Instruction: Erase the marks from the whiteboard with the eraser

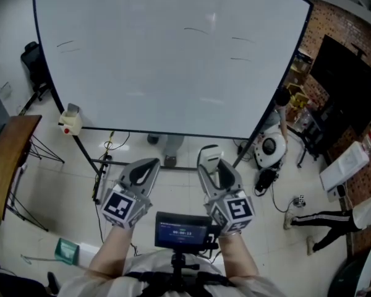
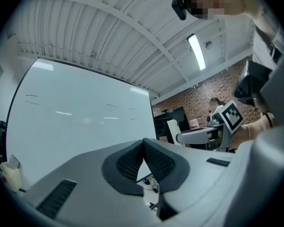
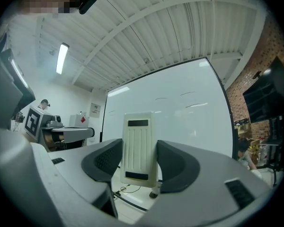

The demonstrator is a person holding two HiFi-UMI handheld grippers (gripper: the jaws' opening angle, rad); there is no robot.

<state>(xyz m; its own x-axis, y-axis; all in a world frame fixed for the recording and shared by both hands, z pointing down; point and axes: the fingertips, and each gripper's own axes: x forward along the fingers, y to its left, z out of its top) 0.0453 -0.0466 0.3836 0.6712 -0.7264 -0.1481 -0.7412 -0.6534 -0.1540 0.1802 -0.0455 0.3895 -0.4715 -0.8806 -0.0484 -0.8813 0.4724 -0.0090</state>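
Forearms (image 1: 111, 260) reach up from 6 o'clock in the head view, with a small lit screen (image 1: 181, 232) between them. The left tool (image 1: 142, 173), at about 7 o'clock, has its jaws pressed together with nothing between them. The right tool (image 1: 215, 169), at about 5 o'clock, pinches the eraser (image 3: 138, 148) upright by its two long sides. The eraser is pale cream and ribbed, with a dark strip at each end. It hangs in the air, well apart from the board. Beyond both tools the whiteboard (image 1: 167, 79) fills the view from 10 to 2 o'clock. A few short thin marks (image 1: 196, 30) lie on it, one near the left edge towards 10 o'clock and the others towards 1 o'clock. At 3 o'clock a black monitor (image 1: 349, 85) stands against a brick wall (image 1: 334, 26).
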